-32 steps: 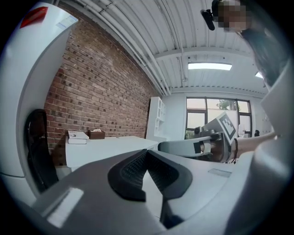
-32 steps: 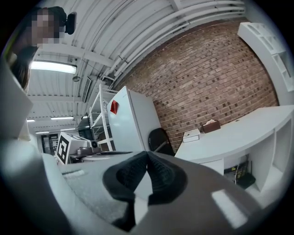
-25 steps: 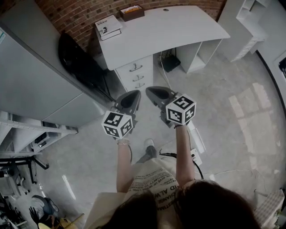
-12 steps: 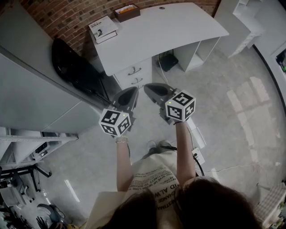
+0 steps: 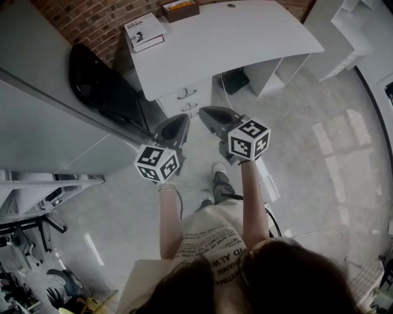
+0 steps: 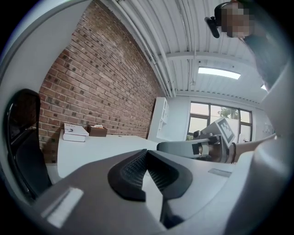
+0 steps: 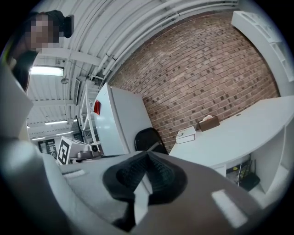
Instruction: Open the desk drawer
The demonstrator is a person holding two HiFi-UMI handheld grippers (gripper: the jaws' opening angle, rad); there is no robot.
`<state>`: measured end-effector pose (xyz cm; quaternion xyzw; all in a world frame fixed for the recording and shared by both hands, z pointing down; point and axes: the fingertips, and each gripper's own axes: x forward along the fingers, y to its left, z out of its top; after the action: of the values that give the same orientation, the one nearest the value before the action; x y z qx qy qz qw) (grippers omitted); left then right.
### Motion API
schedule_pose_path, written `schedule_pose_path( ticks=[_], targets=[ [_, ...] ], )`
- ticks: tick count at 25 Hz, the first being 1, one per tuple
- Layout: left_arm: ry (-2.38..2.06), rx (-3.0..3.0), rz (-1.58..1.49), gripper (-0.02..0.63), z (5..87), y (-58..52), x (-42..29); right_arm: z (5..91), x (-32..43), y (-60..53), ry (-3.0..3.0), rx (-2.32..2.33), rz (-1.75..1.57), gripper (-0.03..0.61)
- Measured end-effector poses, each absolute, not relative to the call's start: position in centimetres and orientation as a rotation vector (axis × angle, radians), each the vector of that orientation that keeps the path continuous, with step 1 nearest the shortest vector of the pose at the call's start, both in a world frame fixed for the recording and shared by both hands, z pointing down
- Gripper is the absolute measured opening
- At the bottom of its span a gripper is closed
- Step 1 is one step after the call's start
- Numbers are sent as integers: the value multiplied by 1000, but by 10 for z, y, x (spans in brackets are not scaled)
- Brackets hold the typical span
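Metal handle (image 5: 186,94) on the drawer (image 5: 199,91), ahead of both grippers, looks rigid: probably best hooked there. Left hand-held gripper (image 5: 174,130) and right hand-held gripper (image 5: 215,116) are pressed together, empty.

1. Head view is bright and even, with pale window glare on the glossy floor (image 5: 334,138) at right.
2. There's a soft shadow under the desk (image 5: 227,37).
3. Both gripper views bend hard, with black corners and a blurry foreground.
4. The ceiling light (image 6: 219,72) is blown out white.

An office: white desk (image 5: 245,37) with drawers (image 5: 186,97), black chair (image 5: 98,83), brick wall (image 5: 92,18).
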<state>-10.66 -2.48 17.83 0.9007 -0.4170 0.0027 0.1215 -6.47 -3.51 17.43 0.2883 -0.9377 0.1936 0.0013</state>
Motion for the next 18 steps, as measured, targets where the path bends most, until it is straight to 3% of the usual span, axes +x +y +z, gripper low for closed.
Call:
schedule_pose_path(
  ticks=[18],
  targets=[
    [-1440,2505,-36,-2,178,-117,-91,181,-47,-136,-2945,689,648,3]
  ],
)
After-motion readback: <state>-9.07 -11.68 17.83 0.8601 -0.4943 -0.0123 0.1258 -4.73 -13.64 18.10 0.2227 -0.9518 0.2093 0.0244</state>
